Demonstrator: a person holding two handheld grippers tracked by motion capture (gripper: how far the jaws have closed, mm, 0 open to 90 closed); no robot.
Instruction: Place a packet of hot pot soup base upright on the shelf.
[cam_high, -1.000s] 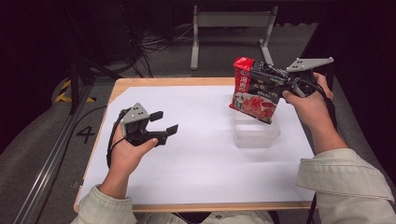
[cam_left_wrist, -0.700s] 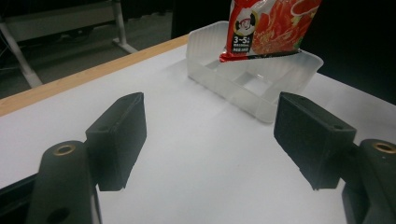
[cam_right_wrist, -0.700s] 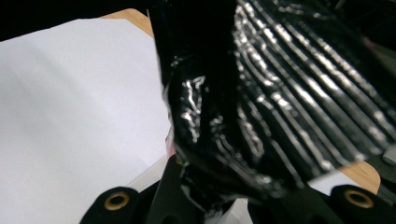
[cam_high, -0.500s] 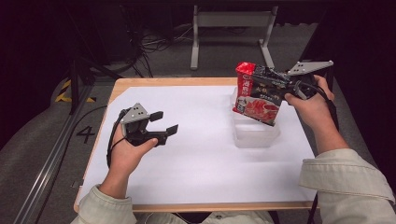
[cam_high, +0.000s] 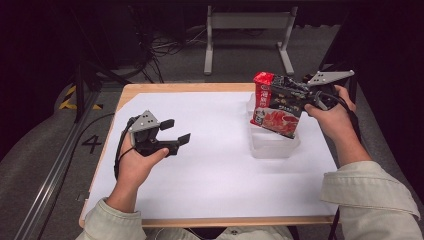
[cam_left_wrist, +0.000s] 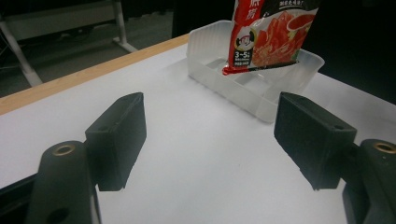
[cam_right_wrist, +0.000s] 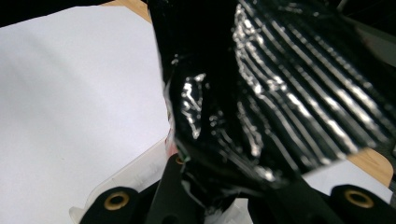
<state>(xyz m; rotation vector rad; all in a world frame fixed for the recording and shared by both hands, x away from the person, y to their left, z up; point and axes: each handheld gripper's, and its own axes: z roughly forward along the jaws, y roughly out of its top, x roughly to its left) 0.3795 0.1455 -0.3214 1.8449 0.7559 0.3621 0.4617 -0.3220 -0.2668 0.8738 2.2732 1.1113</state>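
At seven o'clock on the white sheet (cam_high: 210, 165), your left gripper (cam_high: 174, 136) rests with its jaws spread and nothing between them. Farther out, at two o'clock, your right gripper (cam_high: 292, 95) pinches the red sauce packet (cam_high: 276, 107) by its upper part, its lower edge hanging just inside the clear plastic tray (cam_high: 272, 145). That tray looks light: if you press the packet against its wall, it may skid or tip. With such a shallow wall, a tilted packet may flop out on release.
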